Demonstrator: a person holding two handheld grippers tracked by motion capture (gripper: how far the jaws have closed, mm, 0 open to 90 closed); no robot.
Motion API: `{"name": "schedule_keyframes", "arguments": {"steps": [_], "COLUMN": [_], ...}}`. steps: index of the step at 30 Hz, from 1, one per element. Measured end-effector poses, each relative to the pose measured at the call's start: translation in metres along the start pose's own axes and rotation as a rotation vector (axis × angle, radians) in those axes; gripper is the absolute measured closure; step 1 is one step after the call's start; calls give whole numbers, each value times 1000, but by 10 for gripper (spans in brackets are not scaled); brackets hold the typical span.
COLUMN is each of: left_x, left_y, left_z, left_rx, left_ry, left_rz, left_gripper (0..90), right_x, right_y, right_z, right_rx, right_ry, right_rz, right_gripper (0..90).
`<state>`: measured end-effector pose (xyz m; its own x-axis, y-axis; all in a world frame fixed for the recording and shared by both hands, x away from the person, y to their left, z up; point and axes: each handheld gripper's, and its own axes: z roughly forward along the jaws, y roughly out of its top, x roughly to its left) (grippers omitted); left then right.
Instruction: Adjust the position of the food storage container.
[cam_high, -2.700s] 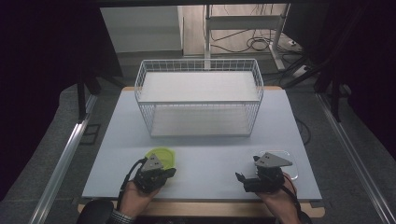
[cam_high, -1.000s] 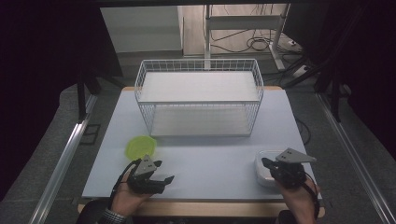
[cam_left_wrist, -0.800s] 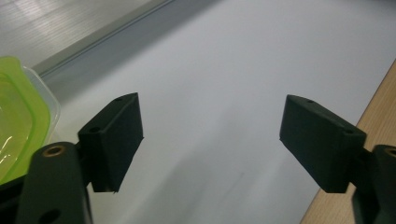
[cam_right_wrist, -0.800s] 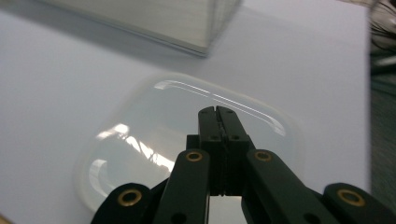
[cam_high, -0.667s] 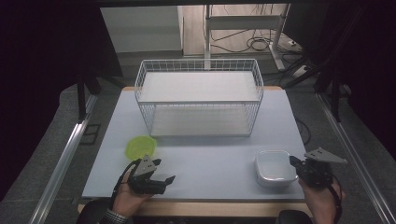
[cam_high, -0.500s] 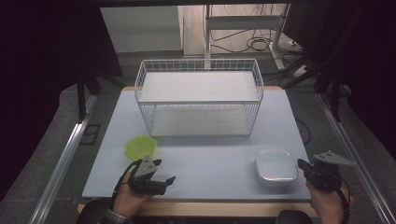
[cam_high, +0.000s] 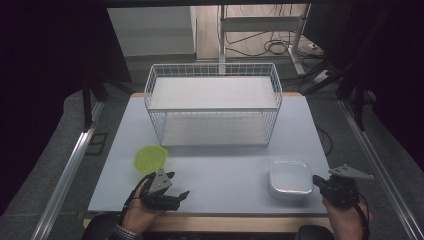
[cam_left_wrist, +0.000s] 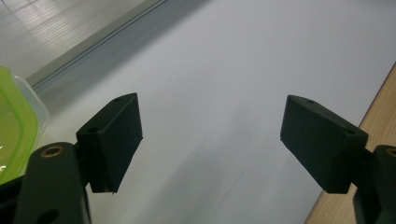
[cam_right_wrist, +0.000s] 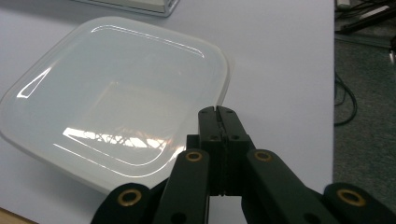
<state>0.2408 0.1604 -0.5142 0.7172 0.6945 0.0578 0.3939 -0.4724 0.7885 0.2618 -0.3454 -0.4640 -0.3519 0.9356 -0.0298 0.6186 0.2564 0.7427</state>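
White container (cam_high: 290, 179), square, translucent, rounded

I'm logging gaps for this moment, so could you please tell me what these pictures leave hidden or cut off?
- Green container: left gripper view, cut off by the left edge; contents unreadable.
- White container: right gripper view, near corner hidden behind the shut right gripper.
- Wire basket: high view, too small to judge the mesh.

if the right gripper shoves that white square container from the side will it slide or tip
The white container looks low, wide and flat on the table, so it would likely slide, not tip. Its glossy, translucent shell suggests light, stiff plastic, probably slippery. The right gripper, fingers shut beside its rim, might skate over the rounded edge.
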Motion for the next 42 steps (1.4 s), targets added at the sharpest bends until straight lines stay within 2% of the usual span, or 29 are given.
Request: {"name": "schedule_keyframes", "arguments": {"steps": [5,8,11,16,20,23,24,29,30,35,37,42], "left_x": [0,0,-1,-2,-2,-2,-3,-3,-3,-4,-4,-4], "left_y": [0,0,0,0,0,0,1,1,1,1,1,4], "left_z": [0,0,0,1,2,3,3,4,4,4,4,4], "left_rx": [4,4,8,11,16,18,17,19,19,17,15,8], "left_ry": [0,3,5,3,1,1,0,1,1,0,0,-8], "left_rz": [2,3,7,9,10,12,12,15,15,11,11,9], "left_gripper": [206,210,211,211,211,211,212,213,214,222,242,362], "right_x": [5,12,16,17,14,14,17,25,30,37,40,46], "right_y": [1,3,4,8,11,13,15,19,21,25,27,32], "right_z": [3,7,9,16,22,25,28,33,37,43,46,53], "right_rx": [2,1,0,6,8,7,5,0,-2,-5,-7,-11], "right_ry": [11,44,54,29,34,46,64,88,108,142,156,178], "right_rz": [-7,-17,-25,-29,-22,-15,-16,-33,-40,-49,-51,-59], "right_gripper": [899,899,898,898,898,898,898,898,898,898,898,898]}}
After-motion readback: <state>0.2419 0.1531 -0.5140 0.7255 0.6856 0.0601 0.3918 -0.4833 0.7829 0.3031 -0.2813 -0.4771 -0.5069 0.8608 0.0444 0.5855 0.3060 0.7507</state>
